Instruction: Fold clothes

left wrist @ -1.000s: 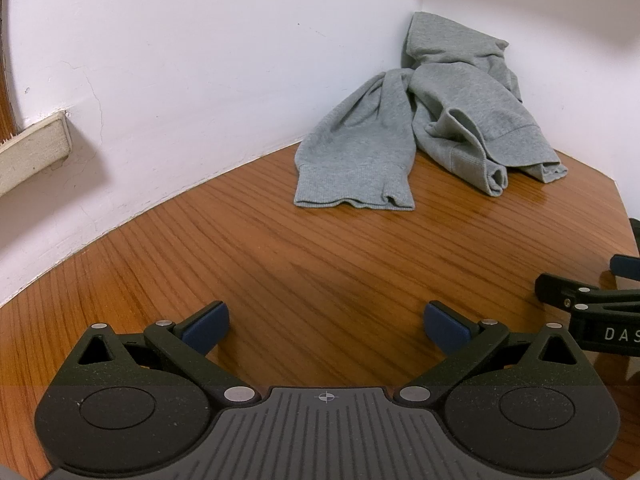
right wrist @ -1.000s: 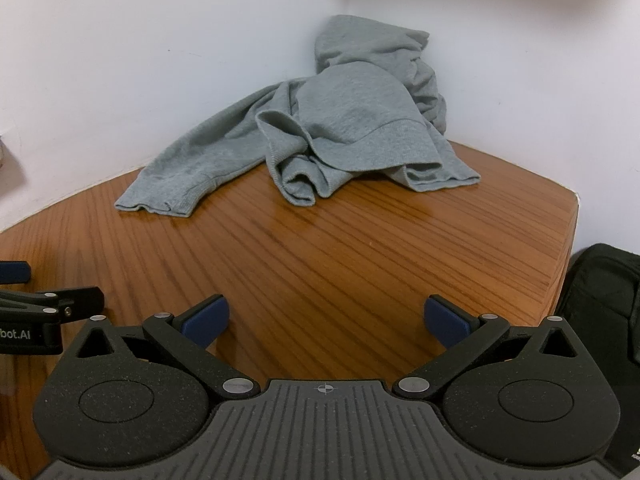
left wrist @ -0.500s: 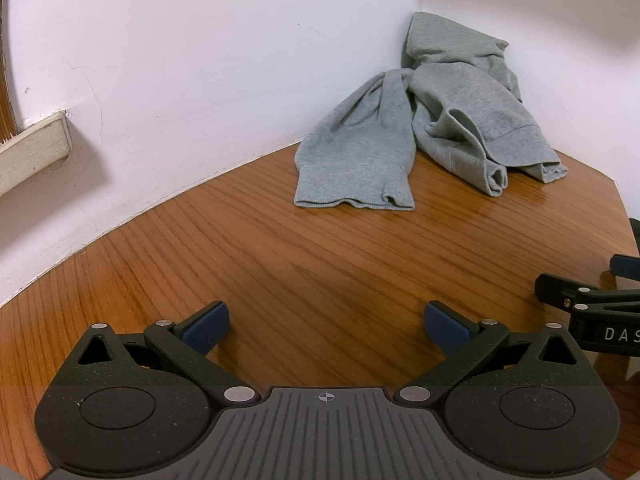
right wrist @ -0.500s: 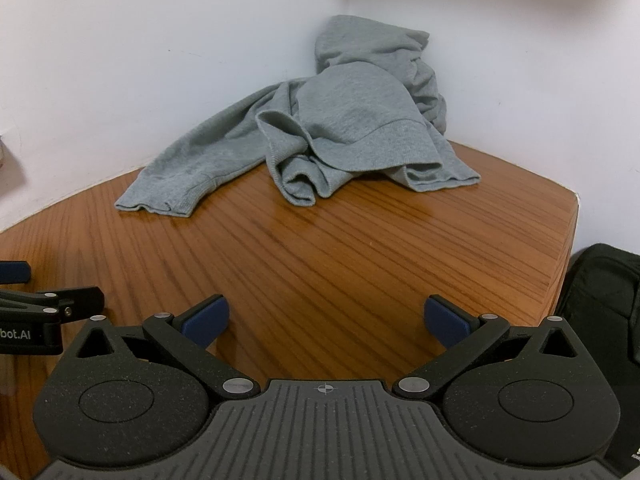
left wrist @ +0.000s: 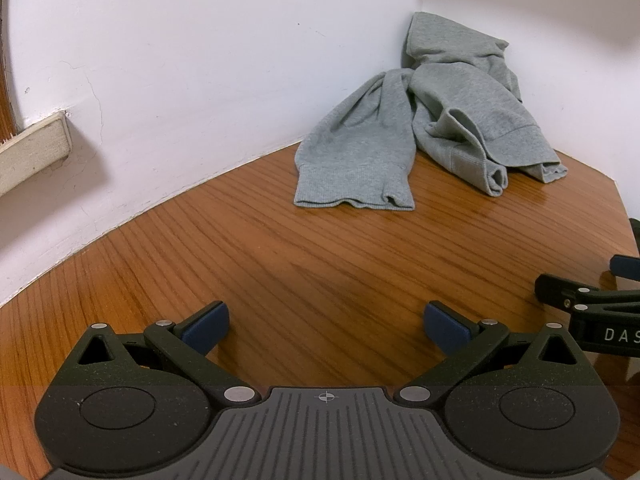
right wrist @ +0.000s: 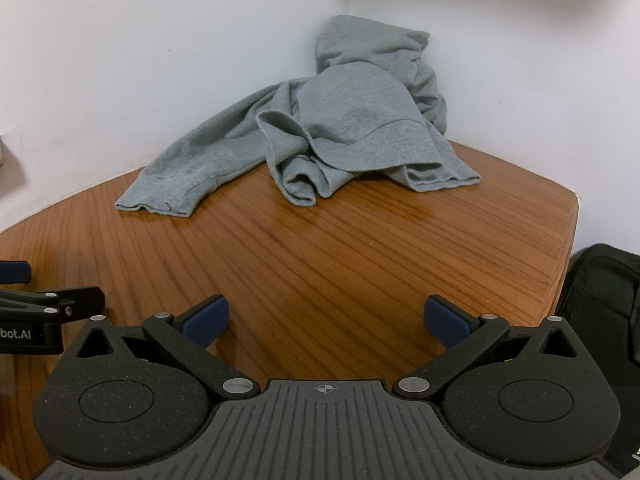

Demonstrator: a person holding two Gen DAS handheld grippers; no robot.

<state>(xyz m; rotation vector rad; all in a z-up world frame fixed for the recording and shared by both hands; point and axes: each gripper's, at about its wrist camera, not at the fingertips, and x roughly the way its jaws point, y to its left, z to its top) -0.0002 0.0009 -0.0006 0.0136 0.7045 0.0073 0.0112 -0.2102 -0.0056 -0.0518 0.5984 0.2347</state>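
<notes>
A grey sweatshirt (left wrist: 440, 120) lies crumpled in the far corner of the wooden table (left wrist: 320, 260), partly leaning up the white wall; one sleeve with a ribbed cuff stretches out to the left. The same grey sweatshirt (right wrist: 344, 120) fills the far middle of the right wrist view. My left gripper (left wrist: 326, 326) hovers low over bare wood well short of the garment, open and empty. My right gripper (right wrist: 326, 322) is likewise open and empty, beside the left one. Each gripper's side shows at the edge of the other's view.
White walls meet in a corner behind the garment. A pale ledge (left wrist: 32, 152) juts from the wall at far left. The table's right edge (right wrist: 568, 240) drops off, and a black bag (right wrist: 604, 320) sits below it.
</notes>
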